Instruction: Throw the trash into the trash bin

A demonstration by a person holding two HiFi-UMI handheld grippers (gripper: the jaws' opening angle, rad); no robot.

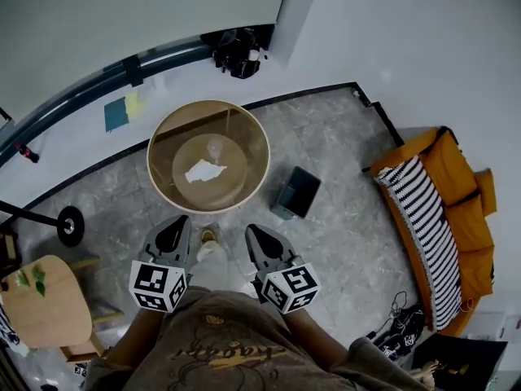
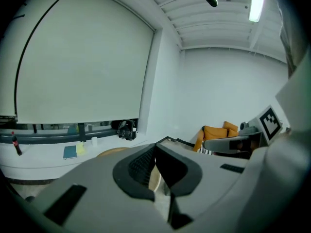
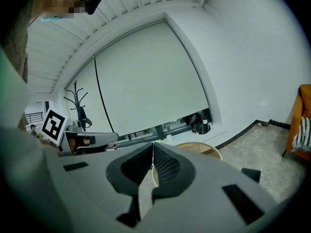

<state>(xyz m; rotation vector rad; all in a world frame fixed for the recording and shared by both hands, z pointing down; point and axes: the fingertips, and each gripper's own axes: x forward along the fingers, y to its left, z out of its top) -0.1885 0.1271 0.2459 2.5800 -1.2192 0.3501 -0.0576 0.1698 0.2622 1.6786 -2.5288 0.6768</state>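
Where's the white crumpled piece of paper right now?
In the head view, the white crumpled paper lies at the centre of the round tan table, with the dark square bin on the floor to the table's right.

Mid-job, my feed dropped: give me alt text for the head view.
Looking steeply down, the left gripper and right gripper are held side by side, both shut and empty, short of a round tan table with crumpled white paper at its centre. A small dark bin stands on the floor right of the table.

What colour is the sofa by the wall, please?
Orange; the sofa shows best in the head view.
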